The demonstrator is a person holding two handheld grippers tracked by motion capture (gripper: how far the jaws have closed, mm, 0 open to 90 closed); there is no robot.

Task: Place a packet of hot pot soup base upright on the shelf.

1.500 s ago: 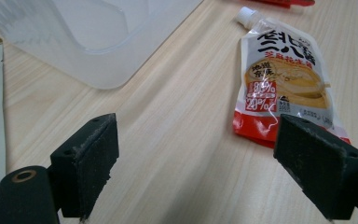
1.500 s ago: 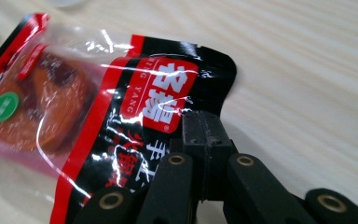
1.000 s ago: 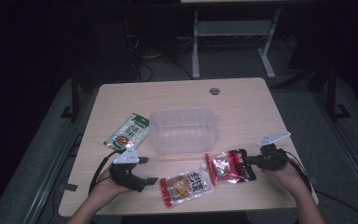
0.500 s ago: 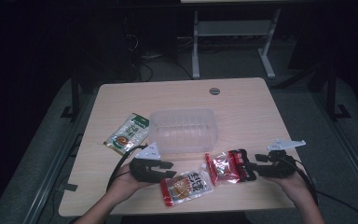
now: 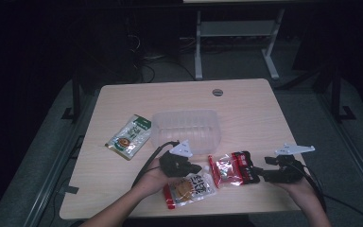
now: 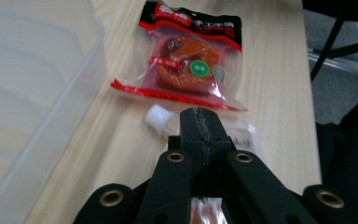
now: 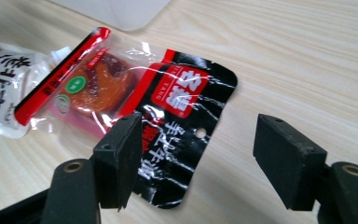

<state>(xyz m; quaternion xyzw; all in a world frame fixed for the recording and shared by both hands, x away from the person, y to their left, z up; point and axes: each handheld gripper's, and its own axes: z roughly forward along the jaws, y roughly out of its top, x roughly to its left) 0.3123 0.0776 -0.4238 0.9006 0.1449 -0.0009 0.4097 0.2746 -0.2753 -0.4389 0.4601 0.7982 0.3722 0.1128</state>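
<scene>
A white and orange snack pouch [image 5: 190,189] lies at the table's front edge. My left gripper [image 5: 194,167] sits over its upper corner. Its jaws have just been closing and now stand shut [image 6: 199,122]. The pouch's white cap [image 6: 157,117] peeks out beside the tips, and I cannot tell whether film is pinched. A red and black snack pack [image 5: 231,168] lies to the right. My right gripper [image 5: 261,172] is at the pack's black end. Its jaws have just been opening and stand open [image 7: 198,140], with that end [image 7: 177,140] lying loose between them.
A clear plastic tub [image 5: 186,128] stands in the middle of the table [image 5: 246,109], just behind both packs. A green sachet [image 5: 129,136] lies to its left. The table has a cable hole [image 5: 217,92] at the back. A metal stand [image 5: 236,33] is on the floor beyond.
My left hand has moved right from the table's front left to the white pouch, and its jaws have closed. The right jaws have opened off the red and black pack, which stays flat.
</scene>
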